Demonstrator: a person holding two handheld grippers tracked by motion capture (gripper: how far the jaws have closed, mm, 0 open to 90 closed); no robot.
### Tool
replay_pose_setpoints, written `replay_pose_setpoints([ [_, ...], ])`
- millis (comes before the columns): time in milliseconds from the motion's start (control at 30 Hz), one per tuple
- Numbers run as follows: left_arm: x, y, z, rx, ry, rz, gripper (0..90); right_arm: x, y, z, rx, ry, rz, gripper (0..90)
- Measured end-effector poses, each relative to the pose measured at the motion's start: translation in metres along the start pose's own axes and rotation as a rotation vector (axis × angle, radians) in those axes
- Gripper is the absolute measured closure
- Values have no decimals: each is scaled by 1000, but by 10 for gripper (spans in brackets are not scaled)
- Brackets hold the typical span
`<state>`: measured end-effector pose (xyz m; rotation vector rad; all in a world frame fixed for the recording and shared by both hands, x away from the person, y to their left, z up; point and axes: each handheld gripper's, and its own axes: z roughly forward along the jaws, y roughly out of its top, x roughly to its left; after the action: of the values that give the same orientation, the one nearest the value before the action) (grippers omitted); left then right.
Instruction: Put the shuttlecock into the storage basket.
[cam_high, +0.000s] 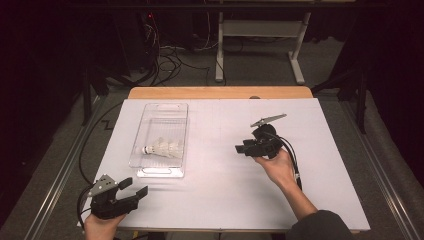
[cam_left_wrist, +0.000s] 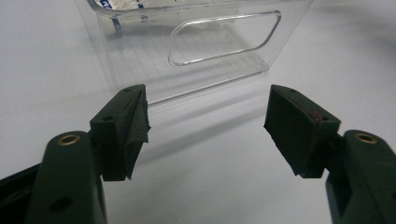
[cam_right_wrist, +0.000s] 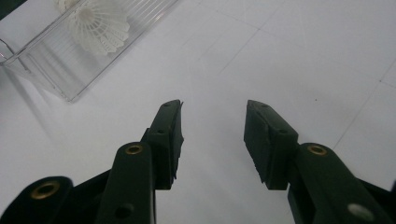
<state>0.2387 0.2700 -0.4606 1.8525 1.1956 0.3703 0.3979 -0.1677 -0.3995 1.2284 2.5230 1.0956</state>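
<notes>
With a shuttlecock (cam_high: 162, 148) lying inside the clear bin (cam_high: 145, 167), both grippers—left (cam_high: 134, 188), right (cam_high: 241, 149)—hover open and empty over the white table (cam_high: 225, 190)—likely poised to reach in next.

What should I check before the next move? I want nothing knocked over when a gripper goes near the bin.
1. Shuttlecock inside the clear bin, lying on its side: ok.
2. Bin flat on the white table, not tipped: ok.
3. Left gripper jaws apart, nothing between them, pointing at the bin's end wall: ok.
4. Right gripper jaws apart and empty, above bare table: ok.
5. Path between the right gripper and the bin free of other things: ok.
6. Left pad lining looks loose and wrinkled: not ok.
</notes>
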Motion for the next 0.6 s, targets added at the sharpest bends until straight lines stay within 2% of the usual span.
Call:
replay_pose_setpoints([
  [600,0,0,0,0,1,1,312,-9,-11,-10,-16,-11,21,570],
])
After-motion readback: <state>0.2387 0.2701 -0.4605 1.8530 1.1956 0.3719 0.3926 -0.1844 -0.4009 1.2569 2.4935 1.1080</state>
